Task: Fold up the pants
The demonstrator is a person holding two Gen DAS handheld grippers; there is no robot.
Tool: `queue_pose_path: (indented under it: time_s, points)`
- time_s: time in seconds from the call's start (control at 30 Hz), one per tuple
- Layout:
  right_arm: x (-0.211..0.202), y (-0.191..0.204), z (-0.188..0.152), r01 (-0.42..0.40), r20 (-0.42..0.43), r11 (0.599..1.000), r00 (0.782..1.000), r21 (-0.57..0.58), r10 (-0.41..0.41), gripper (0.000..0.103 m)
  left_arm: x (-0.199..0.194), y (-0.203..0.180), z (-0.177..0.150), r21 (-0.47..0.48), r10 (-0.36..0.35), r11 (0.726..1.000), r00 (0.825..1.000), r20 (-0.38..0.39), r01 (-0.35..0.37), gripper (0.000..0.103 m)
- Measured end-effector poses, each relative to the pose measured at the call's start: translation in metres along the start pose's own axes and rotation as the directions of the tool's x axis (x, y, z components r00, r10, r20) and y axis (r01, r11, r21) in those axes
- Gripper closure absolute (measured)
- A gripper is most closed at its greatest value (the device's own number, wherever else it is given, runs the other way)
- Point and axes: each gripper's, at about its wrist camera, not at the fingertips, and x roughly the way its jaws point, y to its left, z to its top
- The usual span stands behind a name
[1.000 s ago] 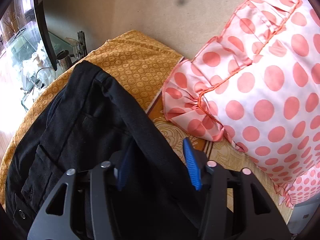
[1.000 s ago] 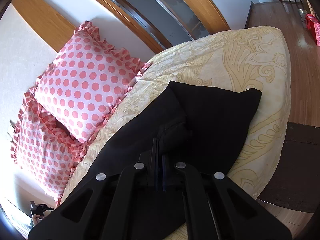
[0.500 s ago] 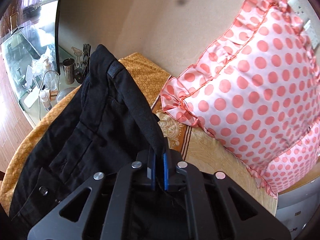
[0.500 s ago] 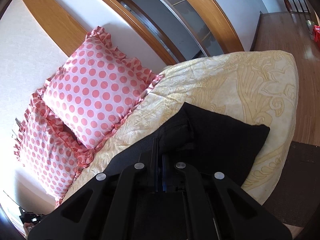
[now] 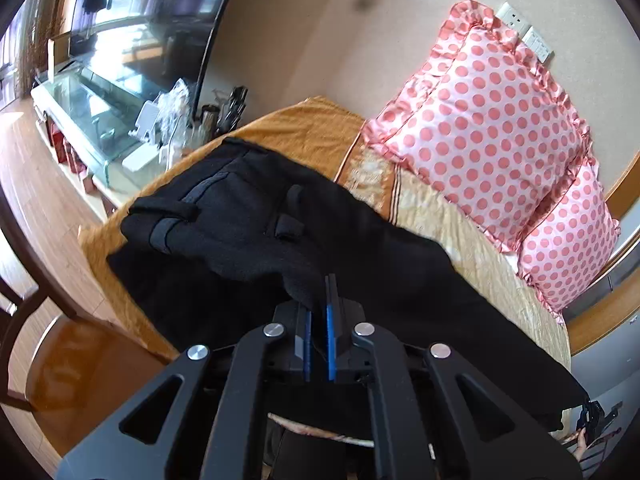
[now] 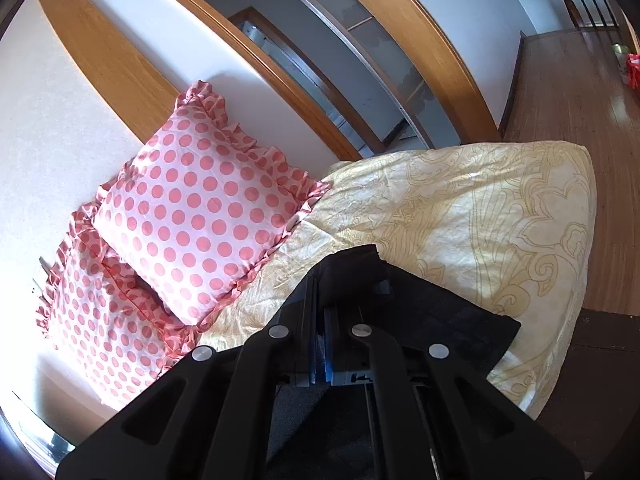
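Black pants (image 5: 248, 216) on yellow bedspread (image 6: 480, 208), fabric pinched in left gripper (image 5: 319, 300) and right gripper (image 6: 320, 304); polka-dot pillows (image 6: 192, 216) at ten o'clock

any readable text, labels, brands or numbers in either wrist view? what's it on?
None readable in either view.
Black pants: no tag or label showing.
Polka-dot pillows: dots only, no print.
Wall sockets: no legible markings.
Clutter on the glass stand: too small and blurred to read.

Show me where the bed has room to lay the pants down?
Bare cream bedspread lies between the dotted pillows and the bed's far edge. The orange blanket corner beyond the black pants is free. The pillow side is crowded.
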Motion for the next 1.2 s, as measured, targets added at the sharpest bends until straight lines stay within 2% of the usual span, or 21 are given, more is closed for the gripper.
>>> queue_pose_path:
  time_s: [0.07,0.17,0.27,0.33,0.4,0.47,0.5,0.53,0.57,0.63,0.7,0.77,0.87,0.9,0.93,0.97,1.03,1.1,1.13,1.2]
  points:
    - [0.0,-0.004,-0.003,0.01,-0.008,1.0,1.0,0.006,-0.01,0.1,0.009,0.02,-0.023,-0.037,0.017,0.999,1.0,-0.017,-0.018,0.098]
    - [0.002,-0.01,-0.006,0.019,-0.023,1.0,1.0,0.023,-0.018,0.101,0.018,0.036,-0.04,-0.057,0.021,0.998,1.0,-0.019,-0.022,0.095]
    - [0.001,-0.014,-0.007,0.018,-0.031,0.999,0.999,0.03,-0.017,0.101,0.01,0.035,-0.041,-0.054,0.04,0.998,0.999,0.033,-0.038,0.08]
    - [0.001,-0.014,-0.007,0.017,-0.032,0.999,0.999,0.032,-0.016,0.1,0.002,0.035,-0.037,-0.064,0.054,0.997,0.996,0.074,-0.049,0.056]
    - [0.001,-0.015,-0.007,0.018,-0.033,0.999,0.999,0.034,-0.017,0.1,-0.001,0.037,-0.032,-0.091,0.07,0.994,0.994,0.087,-0.062,0.052]
    - [0.001,-0.016,-0.007,0.018,-0.036,0.999,0.999,0.036,-0.017,0.101,0.001,0.044,-0.028,-0.132,0.059,0.99,0.995,0.079,-0.048,0.053]
    - [0.001,-0.017,-0.007,0.018,-0.037,0.999,0.999,0.039,-0.016,0.1,0.002,0.048,-0.026,-0.148,0.057,0.988,0.996,0.075,-0.045,0.059]
    - [0.001,-0.017,-0.007,0.015,-0.039,0.999,0.999,0.044,-0.013,0.101,0.002,0.05,-0.025,-0.153,0.061,0.987,0.995,0.075,-0.05,0.088]
    - [0.001,-0.018,-0.006,0.007,-0.041,0.998,0.999,0.056,-0.005,0.101,0.001,0.051,-0.024,-0.153,0.077,0.986,0.994,0.075,-0.065,0.096]
    - [0.0,-0.021,-0.004,-0.003,-0.04,0.997,0.999,0.071,0.006,0.101,-0.004,0.058,-0.024,-0.167,0.059,0.985,0.995,0.084,-0.044,0.096]
    - [0.0,-0.022,-0.006,0.011,-0.046,0.998,0.999,0.061,-0.008,0.101,0.001,0.066,-0.026,-0.195,0.049,0.98,0.997,0.057,-0.038,0.096]
    - [0.002,-0.026,-0.009,0.03,-0.061,0.997,0.998,0.07,-0.025,0.101,0.01,0.07,-0.031,-0.189,0.073,0.98,0.997,0.012,-0.07,0.094]
    - [0.002,-0.034,-0.014,0.036,-0.076,0.995,0.997,0.096,-0.029,0.1,0.003,0.071,-0.038,-0.187,0.106,0.977,0.994,0.02,-0.101,0.073]
    - [0.001,-0.035,-0.015,0.036,-0.077,0.995,0.997,0.095,-0.029,0.101,-0.003,0.068,-0.039,-0.173,0.136,0.976,0.99,0.032,-0.128,0.057]
    - [0.0,-0.035,-0.015,0.038,-0.078,0.995,0.997,0.092,-0.031,0.101,-0.012,0.063,-0.04,-0.147,0.176,0.975,0.982,0.063,-0.165,0.051]
    - [-0.001,-0.035,-0.016,0.038,-0.079,0.995,0.996,0.091,-0.031,0.101,-0.021,0.056,-0.042,-0.107,0.215,0.973,0.972,0.097,-0.205,0.049]
    - [-0.002,-0.036,-0.015,0.032,-0.079,0.995,0.997,0.094,-0.025,0.101,-0.036,0.037,-0.044,-0.019,0.248,0.969,0.956,0.158,-0.248,0.04]
    - [-0.002,-0.035,-0.015,0.029,-0.077,0.996,0.997,0.087,-0.023,0.101,-0.044,0.013,-0.045,0.059,0.215,0.971,0.956,0.198,-0.231,0.031]
    - [-0.004,-0.034,-0.015,0.023,-0.074,0.996,0.997,0.086,-0.016,0.101,-0.045,-0.001,-0.048,0.105,0.173,0.975,0.965,0.2,-0.196,0.027]
    - [-0.008,-0.032,-0.015,0.035,-0.073,0.997,0.997,0.072,-0.029,0.101,-0.037,-0.03,-0.051,0.19,0.087,0.975,0.982,0.168,-0.119,0.026]
